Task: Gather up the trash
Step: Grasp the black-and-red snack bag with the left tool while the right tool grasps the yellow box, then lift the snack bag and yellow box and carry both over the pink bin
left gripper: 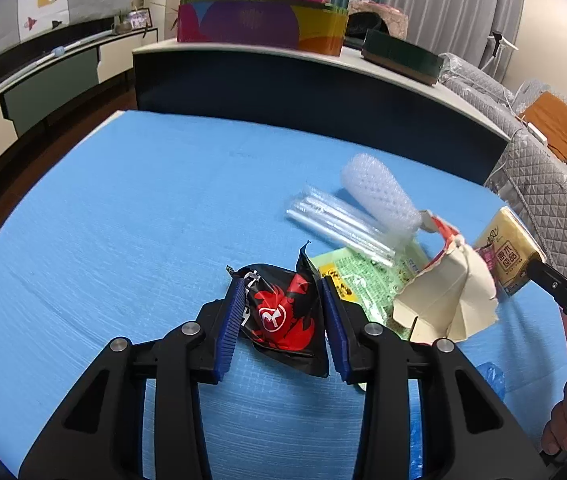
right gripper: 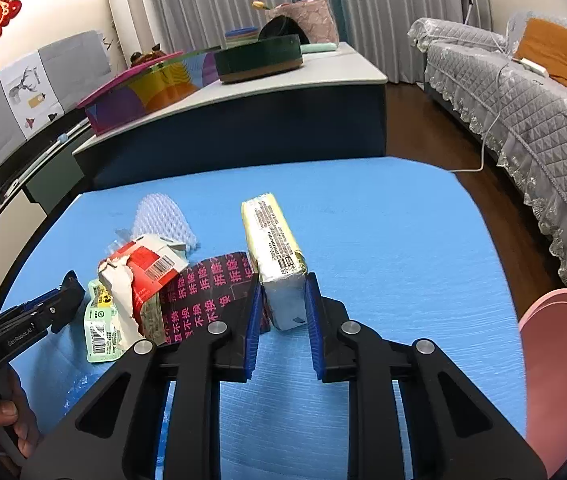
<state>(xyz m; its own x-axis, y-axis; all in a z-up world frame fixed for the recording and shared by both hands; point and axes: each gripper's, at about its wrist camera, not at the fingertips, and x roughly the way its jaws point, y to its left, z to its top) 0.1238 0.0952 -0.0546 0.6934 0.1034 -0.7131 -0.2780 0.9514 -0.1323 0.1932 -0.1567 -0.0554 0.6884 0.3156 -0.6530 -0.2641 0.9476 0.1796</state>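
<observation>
On the blue mat (left gripper: pixel 123 208) lies a pile of trash. My left gripper (left gripper: pixel 281 284) straddles a black and red snack wrapper (left gripper: pixel 283 316), its blue pads touching both sides. My right gripper (right gripper: pixel 283 284) grips the near end of a yellow tissue pack (right gripper: pixel 273 236), which also shows in the left wrist view (left gripper: pixel 507 248). A torn red and cream carton (right gripper: pixel 139 276) (left gripper: pixel 451 292), a green sachet (right gripper: pixel 101 328) (left gripper: pixel 367 280), a black tape strip with pink characters (right gripper: pixel 207 284), white foam netting (left gripper: pixel 379 196) (right gripper: pixel 161 216) and clear plastic tubes (left gripper: pixel 339 224) lie between the grippers.
A dark counter (left gripper: pixel 303 80) with a colourful box (left gripper: pixel 255 20) and a green tray (left gripper: pixel 401 56) stands behind the mat. A grey quilted sofa (right gripper: pixel 523 100) is at the right. A pink bin rim (right gripper: pixel 555 360) is at the near right. A blue plastic bag (left gripper: pixel 491 376) lies by the mat's edge.
</observation>
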